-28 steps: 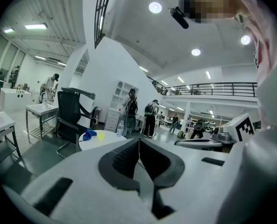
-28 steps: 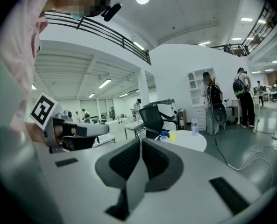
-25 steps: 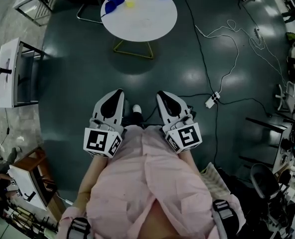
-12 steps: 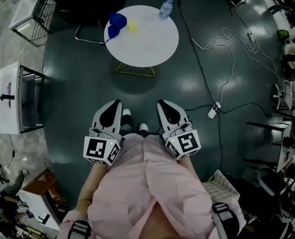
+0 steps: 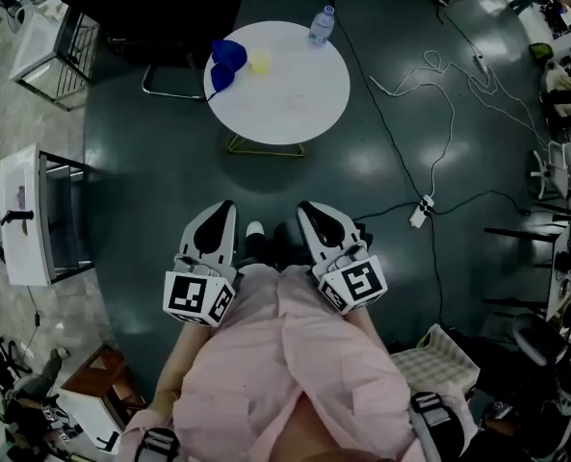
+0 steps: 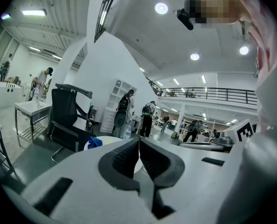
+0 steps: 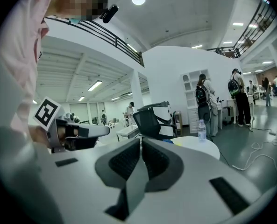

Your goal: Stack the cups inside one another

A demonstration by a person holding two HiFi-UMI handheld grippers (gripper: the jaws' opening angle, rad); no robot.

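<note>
Glossy dark floor (image 5: 169,162), smooth white tabletop (image 5: 295,85), clear plastic bottle (image 5: 321,27)

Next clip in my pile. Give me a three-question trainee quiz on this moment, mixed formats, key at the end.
1. True or false: the left claw and the right claw are both shut with nothing between their jaws.
2. Multiple choice: the water bottle stands on A) a shelf, B) the round white table, C) a cart.
3. Fill in: next to the blue cups on that table sits one ___ cup.

Key: 1 true. 2 B. 3 yellow: the yellow cup is right beside them.
</note>
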